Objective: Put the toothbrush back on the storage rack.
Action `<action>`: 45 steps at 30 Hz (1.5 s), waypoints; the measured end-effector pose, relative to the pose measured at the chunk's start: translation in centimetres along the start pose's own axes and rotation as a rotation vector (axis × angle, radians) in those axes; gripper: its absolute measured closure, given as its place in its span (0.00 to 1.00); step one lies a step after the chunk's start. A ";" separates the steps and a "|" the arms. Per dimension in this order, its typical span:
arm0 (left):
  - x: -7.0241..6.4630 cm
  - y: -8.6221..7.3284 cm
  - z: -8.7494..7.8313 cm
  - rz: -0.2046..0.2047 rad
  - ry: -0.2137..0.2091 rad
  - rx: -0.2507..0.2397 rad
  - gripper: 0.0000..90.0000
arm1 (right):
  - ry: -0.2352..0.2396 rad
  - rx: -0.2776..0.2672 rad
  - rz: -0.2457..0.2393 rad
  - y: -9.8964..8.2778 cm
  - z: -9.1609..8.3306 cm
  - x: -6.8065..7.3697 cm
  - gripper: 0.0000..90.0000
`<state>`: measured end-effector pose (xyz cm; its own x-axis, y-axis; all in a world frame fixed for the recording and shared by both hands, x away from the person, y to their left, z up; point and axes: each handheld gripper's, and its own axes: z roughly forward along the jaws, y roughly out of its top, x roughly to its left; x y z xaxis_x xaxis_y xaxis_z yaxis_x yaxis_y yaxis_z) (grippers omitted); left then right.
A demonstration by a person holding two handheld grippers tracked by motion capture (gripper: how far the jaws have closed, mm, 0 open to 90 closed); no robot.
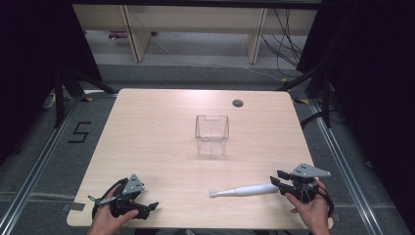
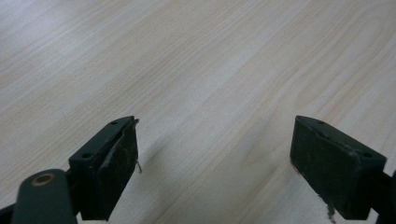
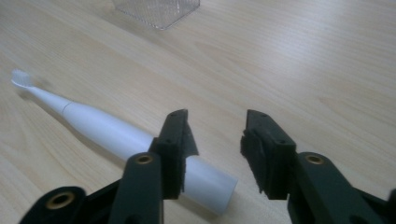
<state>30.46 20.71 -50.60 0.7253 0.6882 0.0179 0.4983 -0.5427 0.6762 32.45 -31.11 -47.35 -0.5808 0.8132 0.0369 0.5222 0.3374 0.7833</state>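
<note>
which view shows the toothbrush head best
The right gripper view: the bristle head of the white toothbrush sits close and unblocked at upper left, though slightly blurred. In the high view the toothbrush lies whole on the table, but its head is tiny. The left gripper view looks at bare tabletop.

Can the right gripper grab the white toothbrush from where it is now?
Probably yes. The right gripper is open right at the handle end of the toothbrush, which lies flat on the table. One jaw overlaps the handle, so a small shift may be needed.
</note>
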 end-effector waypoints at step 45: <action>-0.2 0.0 -0.2 -0.005 -0.011 -0.006 0.17 | 0.016 0.208 -0.137 -0.4 1.8 1.3 0.94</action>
<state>30.24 20.71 -50.49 0.7281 0.6855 0.0067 0.4989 -0.5365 0.6806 32.60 -29.30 -48.72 -0.6642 0.7459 -0.0495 0.5540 0.5357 0.6373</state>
